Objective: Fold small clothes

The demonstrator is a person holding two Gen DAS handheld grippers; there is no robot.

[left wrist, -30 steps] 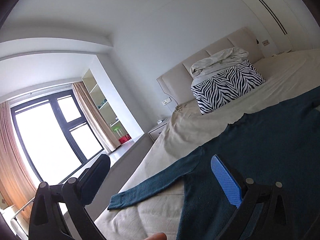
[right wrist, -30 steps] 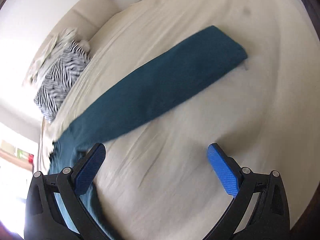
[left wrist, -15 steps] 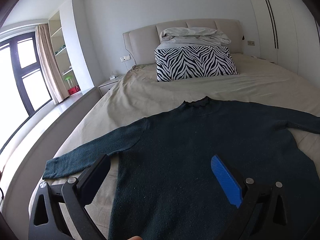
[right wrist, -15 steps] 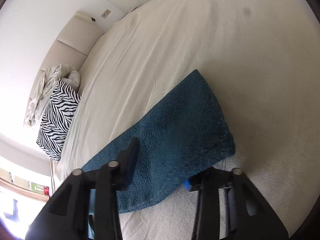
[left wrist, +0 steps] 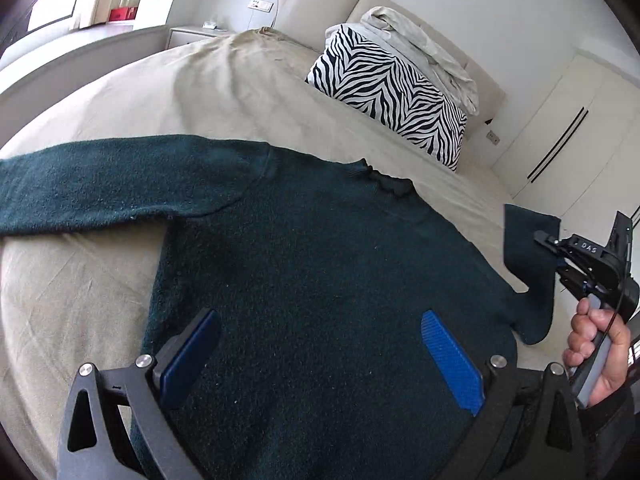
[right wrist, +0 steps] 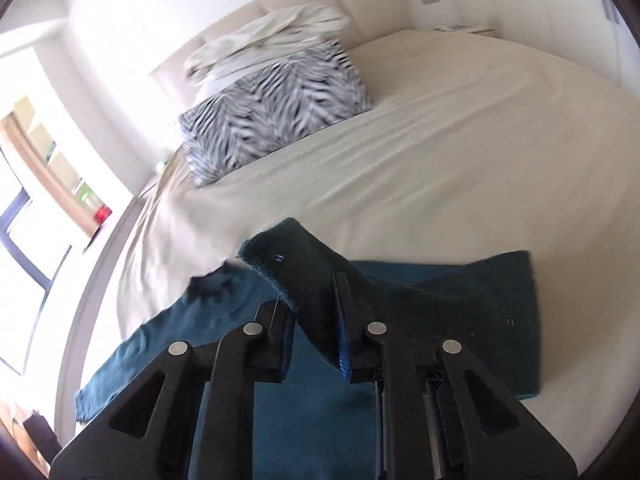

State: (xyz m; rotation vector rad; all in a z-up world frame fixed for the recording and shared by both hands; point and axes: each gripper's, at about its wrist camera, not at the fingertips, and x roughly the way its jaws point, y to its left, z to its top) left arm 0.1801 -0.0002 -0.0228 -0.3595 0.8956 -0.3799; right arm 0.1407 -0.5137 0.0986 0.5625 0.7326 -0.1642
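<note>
I note the left gripper [left wrist: 320,354] has a black triangular-cutout frame, silver screw heads and ribbed blue pads [left wrist: 450,362]. The right gripper [right wrist: 314,330] matches; on its black body I read white "DAS" lettering, with a thin black cable behind and a grey handle below.

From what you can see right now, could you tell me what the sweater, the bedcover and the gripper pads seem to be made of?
Sweater: likely knitted wool or fleece; matte, fuzzy teal surface with lint specks.
Bedcover: seemingly woven cotton; matte beige, softly creased.
Gripper pads: probably rubber or plastic; blue, finely ribbed.
</note>
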